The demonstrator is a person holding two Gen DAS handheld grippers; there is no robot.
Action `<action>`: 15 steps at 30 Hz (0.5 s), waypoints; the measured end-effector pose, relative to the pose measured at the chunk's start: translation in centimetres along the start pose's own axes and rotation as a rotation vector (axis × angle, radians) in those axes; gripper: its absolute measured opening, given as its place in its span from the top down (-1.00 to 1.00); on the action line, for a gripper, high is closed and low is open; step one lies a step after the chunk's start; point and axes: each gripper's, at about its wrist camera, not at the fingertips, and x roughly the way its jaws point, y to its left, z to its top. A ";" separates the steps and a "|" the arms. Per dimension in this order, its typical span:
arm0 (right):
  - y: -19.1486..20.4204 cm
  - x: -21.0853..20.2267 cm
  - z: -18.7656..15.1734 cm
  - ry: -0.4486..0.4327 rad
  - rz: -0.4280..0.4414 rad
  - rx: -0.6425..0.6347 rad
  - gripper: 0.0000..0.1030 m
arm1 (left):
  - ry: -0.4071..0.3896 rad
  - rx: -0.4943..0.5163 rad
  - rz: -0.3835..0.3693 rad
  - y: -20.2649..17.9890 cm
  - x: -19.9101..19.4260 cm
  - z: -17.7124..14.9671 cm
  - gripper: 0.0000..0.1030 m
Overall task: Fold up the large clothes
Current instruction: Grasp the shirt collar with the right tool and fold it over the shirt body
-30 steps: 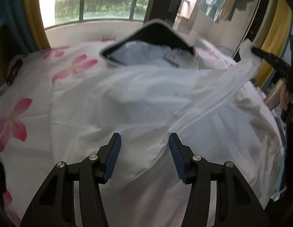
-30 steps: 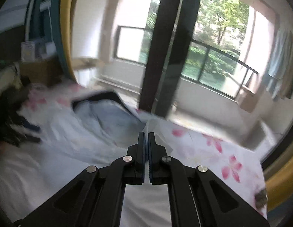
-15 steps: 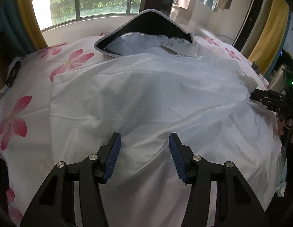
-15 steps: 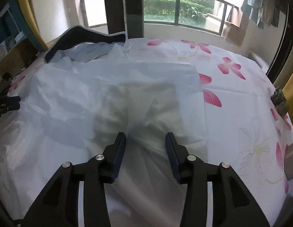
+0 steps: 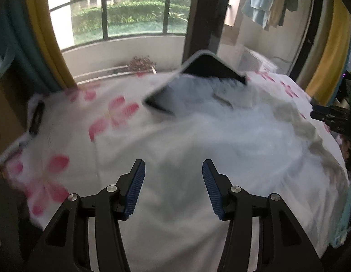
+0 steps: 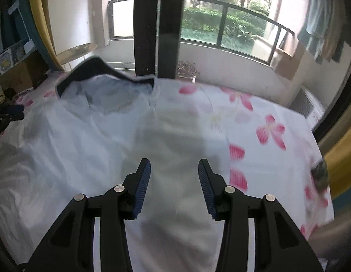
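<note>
A large white garment (image 5: pixel 220 140) with a dark-edged collar (image 5: pixel 211 68) lies spread over a bed. My left gripper (image 5: pixel 173 188) hovers above its near part, open, with nothing between the blue pads. In the right wrist view the same garment (image 6: pixel 84 136) and collar (image 6: pixel 96 68) fill the left and middle. My right gripper (image 6: pixel 174 188) is open over the cloth, its pads clear of it. Each gripper shows at the edge of the other's view: the right gripper (image 5: pixel 329 115) and the left gripper (image 6: pixel 7 111). Both views are blurred by motion.
The bed sheet (image 6: pixel 266 131) is white with pink flowers. Behind the bed stand a dark door post (image 6: pixel 157 22), a railed window (image 5: pixel 130 15) and yellow curtains (image 5: pixel 44 34). Clothes (image 5: pixel 261 4) hang at the far right. A dark object (image 5: pixel 37 117) lies at the bed's left edge.
The right gripper was shut on a raised fold of the white cloth; it has opened and the cloth has dropped flat. Both cameras now see more of the window.
</note>
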 end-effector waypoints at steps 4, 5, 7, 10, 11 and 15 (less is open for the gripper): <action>0.6 2.7 3.2 -0.001 0.051 -0.014 0.10 | -0.022 -0.001 -0.008 0.5 2.0 3.8 -0.08; 0.8 3.4 3.9 0.000 0.066 -0.019 0.08 | -0.026 0.003 -0.010 0.7 2.5 4.6 -0.08; 1.2 5.3 5.3 0.006 0.085 -0.027 -0.02 | -0.020 0.011 -0.007 0.9 3.8 5.8 -0.08; 1.7 8.2 7.1 0.027 0.124 -0.040 -0.04 | 0.015 0.015 0.010 1.5 6.1 6.9 -0.08; 1.8 9.3 7.7 0.036 0.140 -0.038 -0.04 | 0.026 0.015 0.021 1.7 6.9 7.1 -0.08; 2.1 12.8 9.7 0.068 0.179 -0.037 -0.04 | 0.057 0.003 0.042 3.0 8.8 6.9 -0.08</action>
